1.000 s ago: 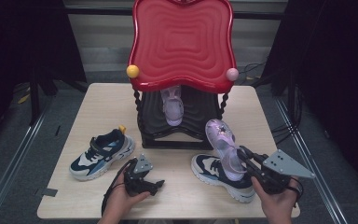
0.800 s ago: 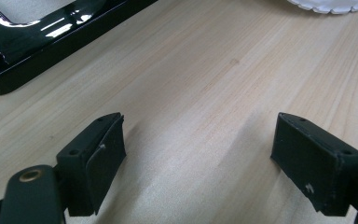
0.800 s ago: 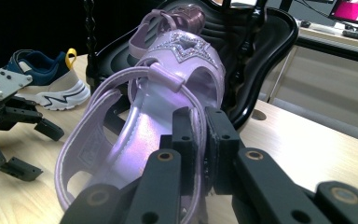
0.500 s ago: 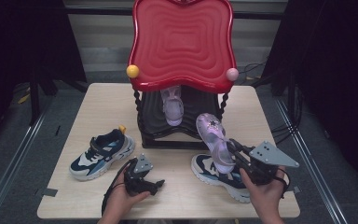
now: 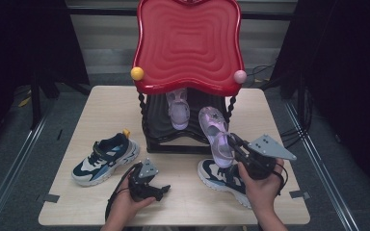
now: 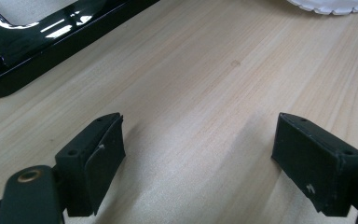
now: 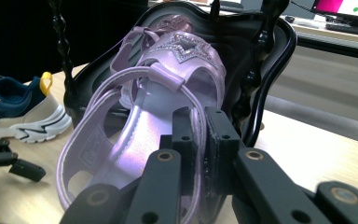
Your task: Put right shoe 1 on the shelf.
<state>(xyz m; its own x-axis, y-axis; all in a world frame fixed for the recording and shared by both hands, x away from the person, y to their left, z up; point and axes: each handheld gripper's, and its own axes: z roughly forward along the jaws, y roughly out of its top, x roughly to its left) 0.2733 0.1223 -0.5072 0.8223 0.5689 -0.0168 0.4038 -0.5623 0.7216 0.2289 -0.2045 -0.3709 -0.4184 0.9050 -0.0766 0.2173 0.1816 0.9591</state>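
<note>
My right gripper (image 5: 232, 143) (image 7: 200, 117) is shut on the side strap of a purple sandal (image 5: 215, 132) (image 7: 168, 70) with a glittery star. It holds the sandal in the air, toe toward the black lower shelf (image 5: 159, 129) (image 7: 284, 42) of a red-topped rack (image 5: 188, 43). A matching sandal (image 5: 178, 108) (image 7: 170, 21) lies on that shelf, left of the held one. My left gripper (image 5: 160, 190) (image 6: 198, 154) rests on the table in front of the rack, its jaws wide open over bare wood.
A navy and white sneaker (image 5: 105, 156) (image 7: 23, 109) lies at the table's left. Its mate (image 5: 221, 178) lies under my right hand, and its white sole (image 6: 328, 4) is near the left gripper. The rack's black base (image 6: 37, 42) is close by.
My right gripper has carried the purple sandal left and away from me, toward the rack's lower shelf. The left gripper has stayed put.
</note>
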